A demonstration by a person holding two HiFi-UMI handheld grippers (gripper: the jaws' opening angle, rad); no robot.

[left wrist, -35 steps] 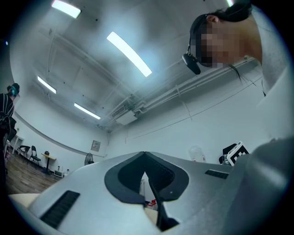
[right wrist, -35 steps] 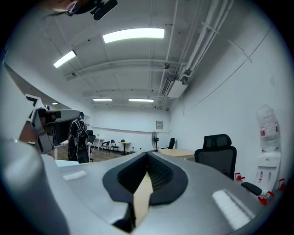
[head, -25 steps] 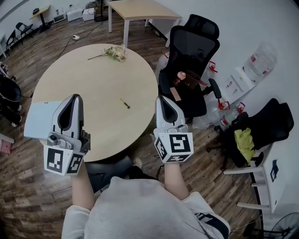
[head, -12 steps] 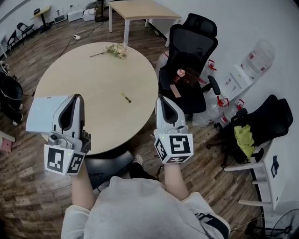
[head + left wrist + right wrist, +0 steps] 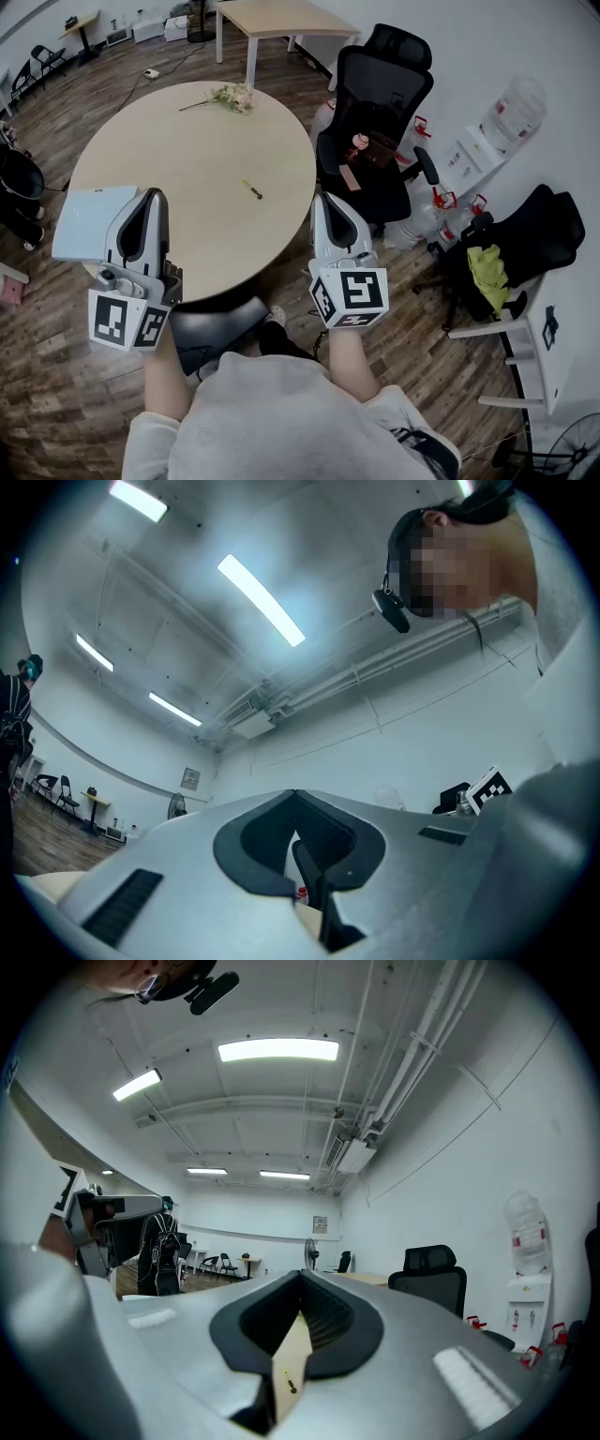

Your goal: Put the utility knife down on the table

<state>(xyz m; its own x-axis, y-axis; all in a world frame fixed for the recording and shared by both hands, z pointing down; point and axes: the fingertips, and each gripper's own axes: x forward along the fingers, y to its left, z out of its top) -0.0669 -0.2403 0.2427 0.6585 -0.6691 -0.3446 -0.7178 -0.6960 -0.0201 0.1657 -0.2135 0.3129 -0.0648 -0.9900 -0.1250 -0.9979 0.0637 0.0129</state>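
Utility knife (image 5: 251, 189) flat on table (image 5: 178, 141), now slightly farther from both grippers than earlier. Left gripper (image 5: 148, 199) and right gripper (image 5: 325, 202): jaws closed, empty.

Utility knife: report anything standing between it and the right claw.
Nothing visible does. The utility knife lies alone on the table. Only bare tabletop separates it from the right claw, which is shut on nothing at the table's edge.
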